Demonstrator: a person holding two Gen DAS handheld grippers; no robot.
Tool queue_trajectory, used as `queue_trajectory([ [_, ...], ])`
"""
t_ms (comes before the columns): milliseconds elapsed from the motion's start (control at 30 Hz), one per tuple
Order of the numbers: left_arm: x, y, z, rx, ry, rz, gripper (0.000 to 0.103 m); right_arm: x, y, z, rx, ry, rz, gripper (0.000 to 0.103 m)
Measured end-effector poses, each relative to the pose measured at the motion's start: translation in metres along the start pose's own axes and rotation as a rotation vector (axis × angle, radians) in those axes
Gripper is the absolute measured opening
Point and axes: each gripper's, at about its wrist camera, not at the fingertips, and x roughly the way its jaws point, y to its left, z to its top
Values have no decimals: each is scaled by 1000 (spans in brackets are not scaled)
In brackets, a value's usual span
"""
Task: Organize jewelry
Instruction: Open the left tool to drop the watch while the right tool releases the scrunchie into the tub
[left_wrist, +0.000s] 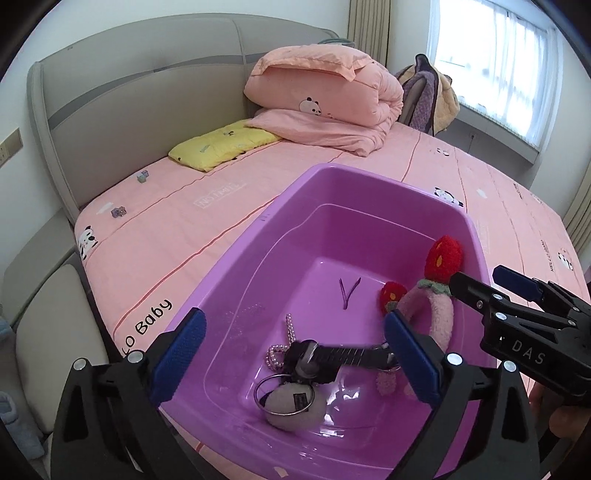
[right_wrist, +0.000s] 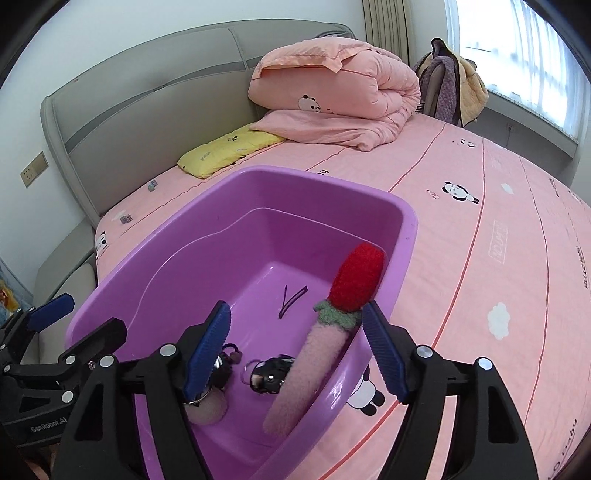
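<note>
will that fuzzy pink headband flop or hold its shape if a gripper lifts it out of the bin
The headband probably holds its shape: it arches up against the bin wall unsupported. Its plush cover suggests it is light and grippy. The red strawberry on top may make it swing.

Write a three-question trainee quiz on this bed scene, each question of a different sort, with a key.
1. True or false: the purple tub sits on the bed.
2. Which item leans on the tub's wall? A) fuzzy pink headband B) yellow pillow C) grey pom-pom keyring
3. Fill in: the left gripper and right gripper are both ____.

Key: 1 true; 2 A; 3 open.
</note>
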Motion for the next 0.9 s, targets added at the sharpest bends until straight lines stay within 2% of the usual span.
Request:
queue_trajectory([
  [533,-3,-4,-2,-22,44,-4,95,-10,-4,-9,14,-7,8,70],
  [900,-4,-2,-3,-33,42,3,95,-14,-3,-15,3,-8,0,70],
])
